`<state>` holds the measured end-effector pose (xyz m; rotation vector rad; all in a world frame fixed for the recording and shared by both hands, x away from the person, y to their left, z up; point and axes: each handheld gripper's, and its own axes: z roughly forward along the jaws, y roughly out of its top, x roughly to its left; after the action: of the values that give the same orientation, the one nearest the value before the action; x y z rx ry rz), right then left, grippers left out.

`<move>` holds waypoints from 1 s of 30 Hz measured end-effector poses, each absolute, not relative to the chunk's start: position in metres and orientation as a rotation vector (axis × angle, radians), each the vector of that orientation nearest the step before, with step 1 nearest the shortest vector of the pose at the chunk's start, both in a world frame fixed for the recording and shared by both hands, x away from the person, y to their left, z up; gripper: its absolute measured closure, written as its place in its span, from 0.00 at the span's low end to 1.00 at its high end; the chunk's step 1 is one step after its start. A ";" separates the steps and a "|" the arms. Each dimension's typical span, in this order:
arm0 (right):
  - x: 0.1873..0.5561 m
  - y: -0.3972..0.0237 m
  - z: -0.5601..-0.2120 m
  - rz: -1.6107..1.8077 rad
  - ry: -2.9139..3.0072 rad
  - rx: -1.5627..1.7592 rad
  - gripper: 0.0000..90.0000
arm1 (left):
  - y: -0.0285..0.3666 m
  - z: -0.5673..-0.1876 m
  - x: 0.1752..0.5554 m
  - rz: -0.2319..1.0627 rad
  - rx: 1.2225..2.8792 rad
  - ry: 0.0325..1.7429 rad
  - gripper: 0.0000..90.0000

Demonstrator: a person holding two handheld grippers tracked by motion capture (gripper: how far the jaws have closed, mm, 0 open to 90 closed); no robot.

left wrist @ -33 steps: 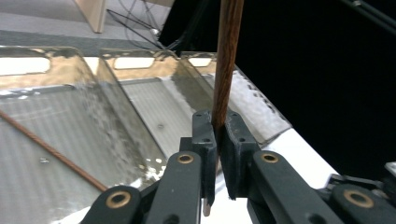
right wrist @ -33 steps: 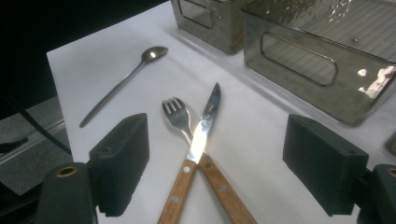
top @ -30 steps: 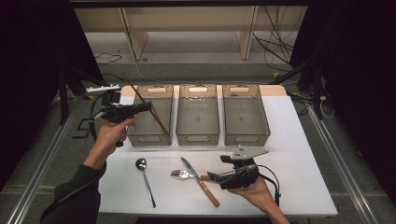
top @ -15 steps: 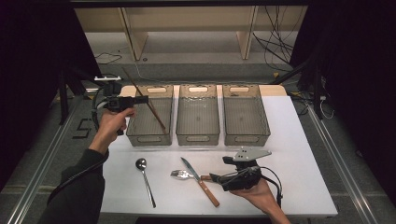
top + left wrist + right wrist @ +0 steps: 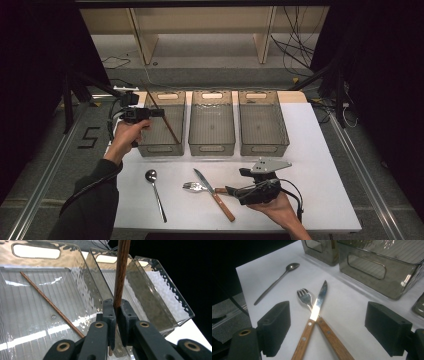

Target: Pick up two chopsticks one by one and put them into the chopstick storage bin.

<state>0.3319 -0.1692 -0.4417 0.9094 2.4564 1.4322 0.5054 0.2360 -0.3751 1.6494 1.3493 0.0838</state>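
Observation:
My left gripper is shut on a brown wooden chopstick, which slants over the left clear bin with its lower end down inside. A second chopstick lies flat on that bin's floor. My right gripper stands open just above the table, its pads on either side of two crossed wooden handles. These belong to the knife and the fork. A steel spoon lies to their left.
Three clear bins stand in a row at the back of the white table: left, middle and right. The middle and right ones look empty. Cables trail from both grippers. Dark floor and rails flank the table.
My left hand has carried the chopstick slightly farther from the person and lower at the left bin. The right gripper and the cutlery have stayed put.

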 end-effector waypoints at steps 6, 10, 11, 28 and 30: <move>0.331 -0.169 -0.442 1.433 2.458 0.906 0.24 | 0.233 -0.382 0.507 0.053 1.667 1.368 0.94; 0.331 -0.170 -0.442 1.428 2.460 0.904 0.24 | 0.233 -0.387 0.509 0.020 1.662 1.375 0.94; 0.331 -0.170 -0.442 1.428 2.458 0.905 0.24 | 0.233 -0.388 0.509 0.015 1.666 1.379 0.94; 0.331 -0.171 -0.441 1.428 2.454 0.903 0.24 | 0.224 -0.402 0.513 0.006 1.715 1.422 0.93; 0.331 -0.172 -0.441 1.433 2.452 0.902 0.24 | 0.224 -0.403 0.514 0.009 1.712 1.432 0.93</move>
<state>0.3315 -0.1716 -0.4411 0.9017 2.4519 1.4331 0.5138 0.2245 -0.4032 1.7117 1.4320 0.0093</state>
